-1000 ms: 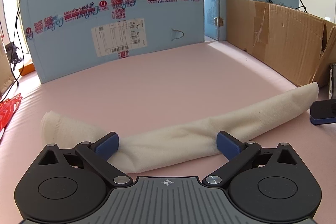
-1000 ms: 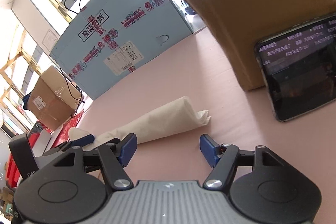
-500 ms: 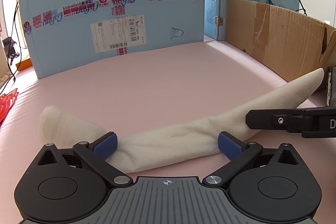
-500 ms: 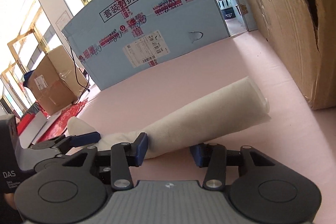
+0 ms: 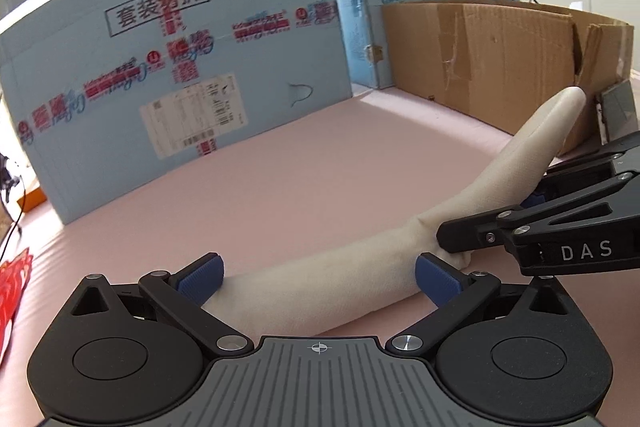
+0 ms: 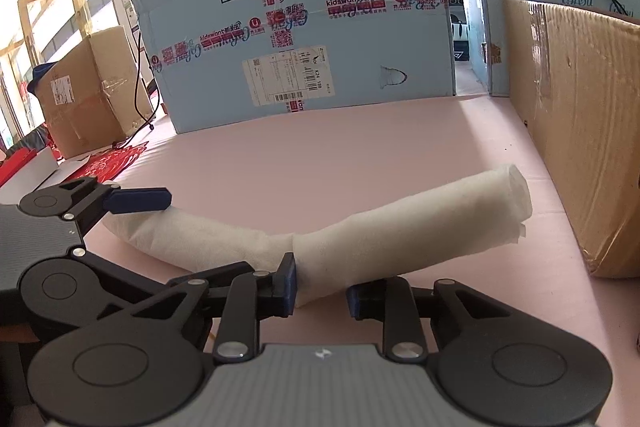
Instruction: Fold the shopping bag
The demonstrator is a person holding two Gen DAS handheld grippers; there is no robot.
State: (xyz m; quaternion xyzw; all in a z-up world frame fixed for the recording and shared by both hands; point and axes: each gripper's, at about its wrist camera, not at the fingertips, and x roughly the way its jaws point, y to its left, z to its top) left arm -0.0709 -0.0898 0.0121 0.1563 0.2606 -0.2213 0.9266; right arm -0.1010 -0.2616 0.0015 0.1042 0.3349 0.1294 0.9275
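2 views, left wrist first: my left gripper (image 5: 318, 277) stands wide, its blue pads either side of the cream fabric shopping bag (image 5: 320, 287), already rolled into a long tube on the pink table surface (image 5: 280, 179), and not pressing it. My right gripper (image 5: 452, 247) reaches in from the right onto the roll's middle, and the far end lifts toward the brown cardboard box (image 5: 500, 67). A pale blue carton (image 5: 180, 87) walls the back.

From the right wrist, my right gripper (image 6: 320, 291) is closing, and its pads look pressed on the roll (image 6: 400, 231). My left gripper (image 6: 136, 201) sits at the other end. I judge the rolling done, with folding the tube in half left. Another brown box (image 6: 80, 95) stands beyond the table
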